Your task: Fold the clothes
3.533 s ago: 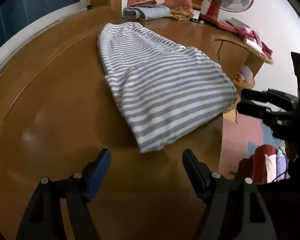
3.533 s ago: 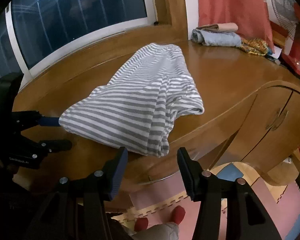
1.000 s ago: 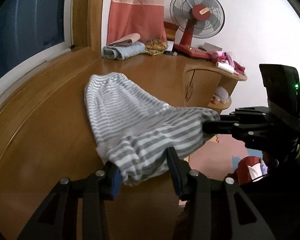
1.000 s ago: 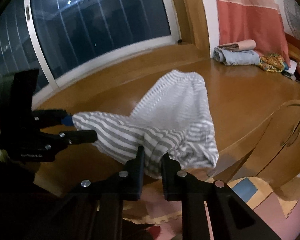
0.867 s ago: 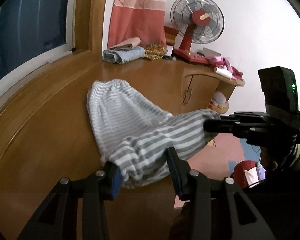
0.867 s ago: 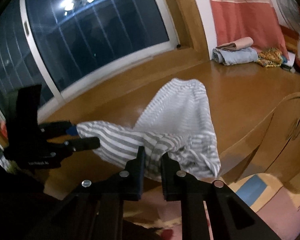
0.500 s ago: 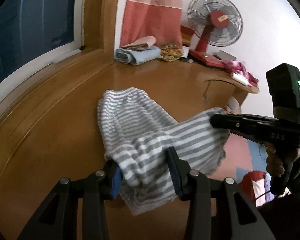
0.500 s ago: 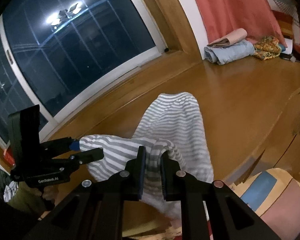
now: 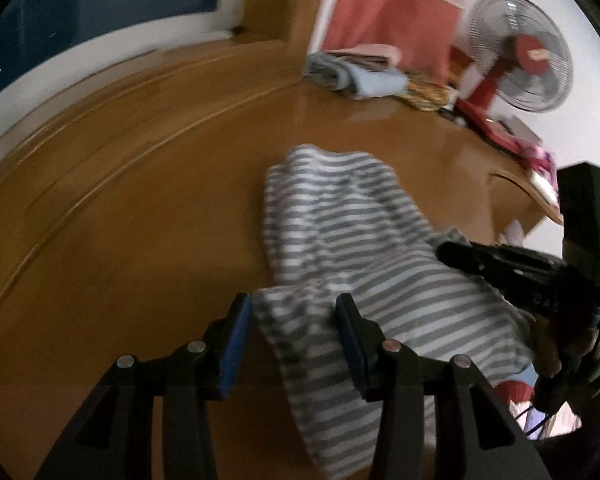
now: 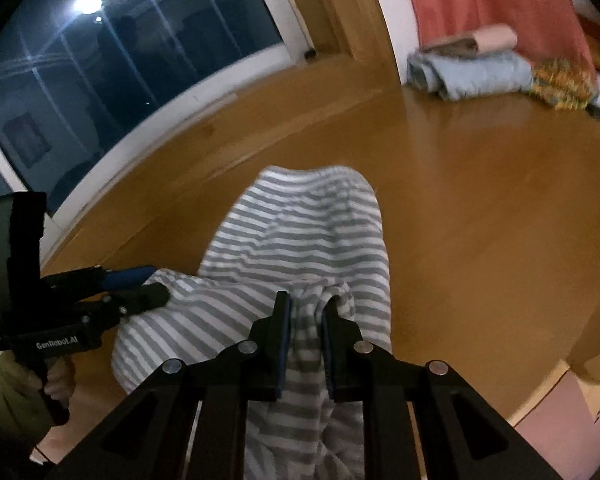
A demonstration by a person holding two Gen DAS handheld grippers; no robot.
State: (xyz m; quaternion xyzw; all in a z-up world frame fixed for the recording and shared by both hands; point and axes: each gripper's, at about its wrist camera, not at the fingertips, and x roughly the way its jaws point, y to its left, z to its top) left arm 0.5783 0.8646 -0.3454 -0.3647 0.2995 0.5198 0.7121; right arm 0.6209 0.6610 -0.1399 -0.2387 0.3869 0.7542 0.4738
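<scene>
The near end of the grey-and-white striped knit garment has been lifted off the polished wooden tabletop and carried over its far half, which still lies there; the fold is judged half done. The left gripper, jaws opening, has cloth bunched between them; the right gripper is clenched on the hem. "GenRobot.AI" is printed on the left gripper's body.
</scene>
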